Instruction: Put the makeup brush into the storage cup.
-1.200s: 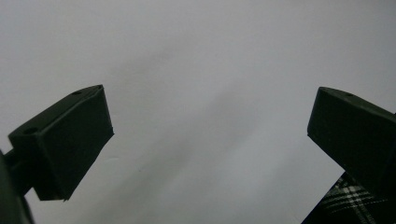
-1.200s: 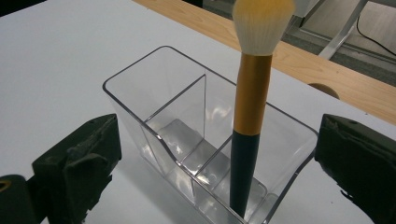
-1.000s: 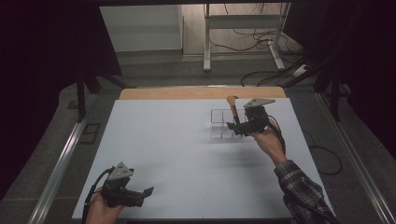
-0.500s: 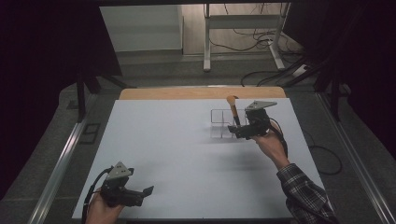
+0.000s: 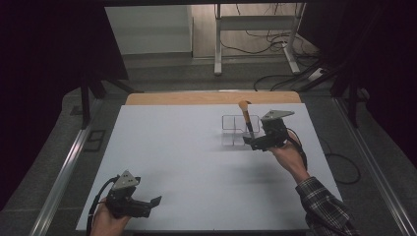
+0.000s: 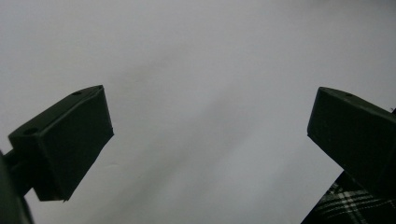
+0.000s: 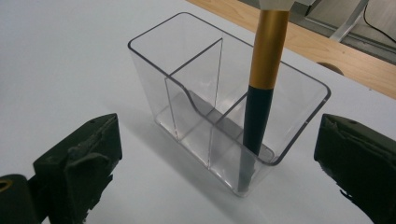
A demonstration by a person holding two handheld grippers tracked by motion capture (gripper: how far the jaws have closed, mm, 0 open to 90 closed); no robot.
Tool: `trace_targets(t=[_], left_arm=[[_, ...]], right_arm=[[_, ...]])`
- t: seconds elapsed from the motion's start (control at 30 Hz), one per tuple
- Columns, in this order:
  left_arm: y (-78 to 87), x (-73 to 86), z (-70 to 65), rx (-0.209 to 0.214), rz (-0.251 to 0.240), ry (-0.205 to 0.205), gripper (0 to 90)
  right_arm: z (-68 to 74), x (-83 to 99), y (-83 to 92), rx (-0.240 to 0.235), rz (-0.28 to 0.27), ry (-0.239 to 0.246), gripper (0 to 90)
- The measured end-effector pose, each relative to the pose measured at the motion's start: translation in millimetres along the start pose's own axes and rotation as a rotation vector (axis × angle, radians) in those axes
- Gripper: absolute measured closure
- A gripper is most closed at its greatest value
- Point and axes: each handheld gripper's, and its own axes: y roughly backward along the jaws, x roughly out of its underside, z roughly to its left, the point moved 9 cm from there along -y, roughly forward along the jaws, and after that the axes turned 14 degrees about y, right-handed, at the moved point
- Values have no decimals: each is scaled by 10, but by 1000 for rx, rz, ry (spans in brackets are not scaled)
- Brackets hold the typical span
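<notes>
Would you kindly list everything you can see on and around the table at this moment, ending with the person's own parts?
Organiser: one, clear plastic with dividers, on the sheet's far right part.
Brush: one, black and gold handle, standing tilted in an end compartment of the organiser.
Sheet: one, white, covering most of the table.
Table: one, wooden edge showing along the far side.
Stand: one, white metal, on the floor beyond the table.
Cables: several, black, on the floor behind and to the right.
Left gripper: one, black, open, near front left corner.
Right gripper: one, black, open, beside the organiser.
Sleeve: one, plaid, right forearm.
</notes>
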Motion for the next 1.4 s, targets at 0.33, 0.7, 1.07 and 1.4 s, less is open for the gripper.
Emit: trace_targets(t=[0.33, 0.7, 1.07, 1.4], left_arm=[[-2, 7, 9, -9, 3, -5, 2], [-4, 11, 22, -21, 3, -5, 0], [-3, 14, 29, -27, 4, -2, 0], [-6, 20, 29, -27, 10, -1, 0]], right_arm=[[54, 72, 46, -4, 20, 11, 11], [117, 116, 86, -11, 26, 16, 10], [186, 161, 116, -19, 31, 23, 10], [221, 215, 155, -28, 26, 1, 4]])
